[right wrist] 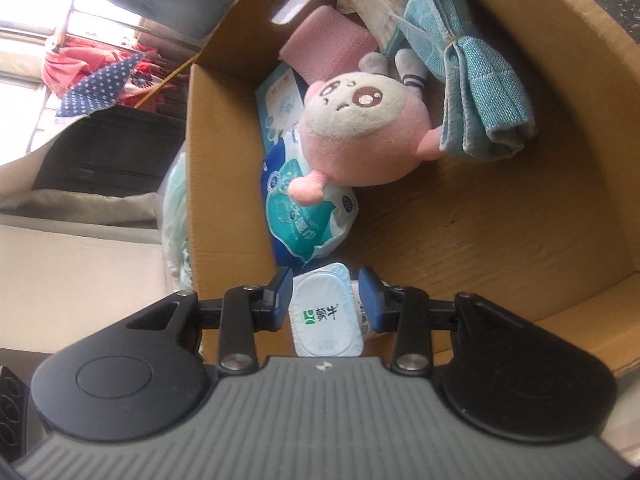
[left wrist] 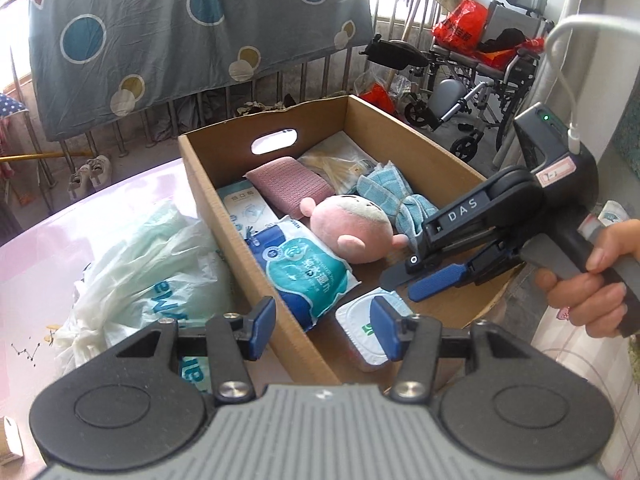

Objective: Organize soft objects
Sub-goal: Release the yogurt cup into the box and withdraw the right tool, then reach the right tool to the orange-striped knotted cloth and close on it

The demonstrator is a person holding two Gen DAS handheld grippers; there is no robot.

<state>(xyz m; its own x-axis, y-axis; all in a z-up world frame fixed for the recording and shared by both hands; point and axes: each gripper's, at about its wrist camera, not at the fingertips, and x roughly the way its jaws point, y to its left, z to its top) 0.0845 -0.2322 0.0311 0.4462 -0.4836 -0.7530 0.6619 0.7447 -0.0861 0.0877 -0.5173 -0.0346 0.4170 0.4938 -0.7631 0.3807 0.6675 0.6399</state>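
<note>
Left wrist view: your left gripper [left wrist: 322,330] hangs open, empty, over the cardboard box's [left wrist: 236,216] near wall.

Right wrist view: your right gripper [right wrist: 325,298] straddles the Mengniu pouch [right wrist: 326,318], pads apart; it looks light, squashy, slippery, so pinch its middle

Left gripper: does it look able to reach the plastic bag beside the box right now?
Probably yes. The left gripper is open and holds nothing, and the plastic bag lies outside the cardboard box, with nothing lying over it.
</note>
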